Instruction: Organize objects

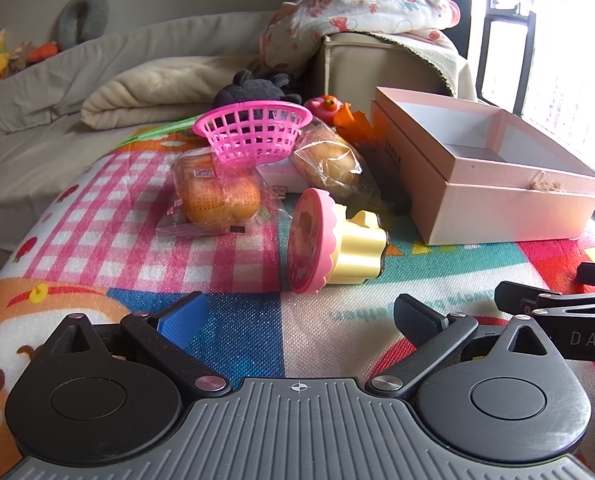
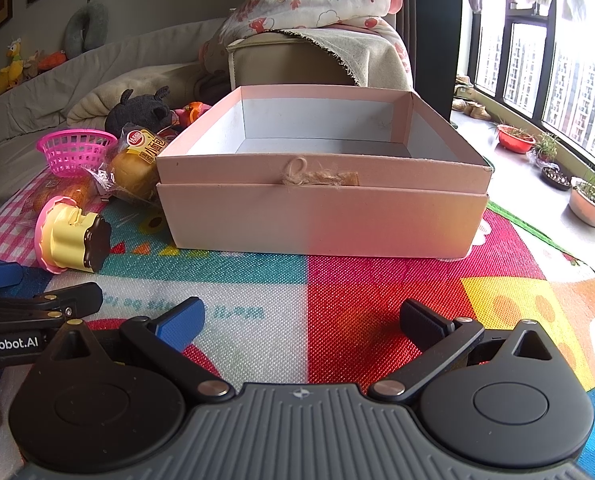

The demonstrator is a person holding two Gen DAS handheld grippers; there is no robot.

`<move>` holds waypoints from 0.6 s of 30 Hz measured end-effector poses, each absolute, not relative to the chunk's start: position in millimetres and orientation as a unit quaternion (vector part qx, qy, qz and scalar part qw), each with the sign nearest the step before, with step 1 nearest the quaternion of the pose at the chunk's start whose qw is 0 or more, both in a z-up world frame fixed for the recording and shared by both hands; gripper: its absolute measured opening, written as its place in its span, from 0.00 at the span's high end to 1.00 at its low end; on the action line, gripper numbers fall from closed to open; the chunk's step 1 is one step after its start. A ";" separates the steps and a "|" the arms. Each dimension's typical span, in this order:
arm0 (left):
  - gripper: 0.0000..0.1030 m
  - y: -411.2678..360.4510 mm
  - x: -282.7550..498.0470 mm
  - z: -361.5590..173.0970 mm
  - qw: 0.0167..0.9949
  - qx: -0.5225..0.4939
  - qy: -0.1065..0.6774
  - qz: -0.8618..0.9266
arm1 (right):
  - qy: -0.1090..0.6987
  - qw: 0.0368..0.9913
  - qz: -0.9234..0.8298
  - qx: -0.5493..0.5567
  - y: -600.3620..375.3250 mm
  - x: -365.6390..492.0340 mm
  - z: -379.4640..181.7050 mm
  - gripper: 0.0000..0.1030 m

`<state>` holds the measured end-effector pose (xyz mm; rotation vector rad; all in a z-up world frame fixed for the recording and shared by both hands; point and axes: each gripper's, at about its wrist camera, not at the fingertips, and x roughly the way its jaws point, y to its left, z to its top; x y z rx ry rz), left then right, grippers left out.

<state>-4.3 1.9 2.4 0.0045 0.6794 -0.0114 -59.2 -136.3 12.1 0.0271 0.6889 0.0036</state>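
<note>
"enRobot.AI" on left gripper (image 2: 37, 300); "DAS" on right gripper (image 1: 557, 304)

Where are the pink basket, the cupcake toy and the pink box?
pink basket (image 1: 253, 138), left wrist view, front mesh wall.
cupcake toy (image 1: 359, 252), left wrist view, yellow fluted side.
pink box (image 2: 321, 216), right wrist view, front wall.

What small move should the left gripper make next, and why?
Probably ease the left gripper forward onto the cupcake toy. Its jaws are open and empty, the toy lies on its side straight ahead as the nearest loose item, and the pink box sits open and empty beside it.
</note>
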 end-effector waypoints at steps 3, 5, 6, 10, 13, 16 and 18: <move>0.00 2.9 -16.6 6.7 0.945 0.009 0.325 -0.022 | 0.358 0.934 0.012 0.009 -136.9 -55.0 16.2 0.00; 0.00 4.7 -24.6 14.2 0.954 0.011 0.297 -0.036 | 0.366 0.930 0.022 0.007 -139.6 -54.0 18.1 0.00; 0.00 5.6 -26.2 19.2 0.959 0.013 0.281 -0.041 | 0.368 0.929 0.028 0.006 -139.9 -53.2 18.1 0.00; 0.00 7.2 -13.4 29.4 0.970 0.016 0.239 -0.048 | 0.370 0.928 0.036 0.000 -140.2 -54.8 17.6 0.00; 0.00 1.4 11.3 23.2 0.962 0.039 0.269 -0.041 | 0.371 0.928 0.042 -0.006 -140.3 -54.7 17.7 0.00; 0.01 -2.9 25.1 14.9 0.954 0.036 0.293 -0.049 | 0.376 0.925 0.051 -0.010 -141.6 -55.0 18.9 0.00; 0.45 -6.8 25.1 12.8 0.956 0.042 0.285 -0.049 | 0.378 0.924 0.053 -0.007 -142.8 -55.3 19.4 0.00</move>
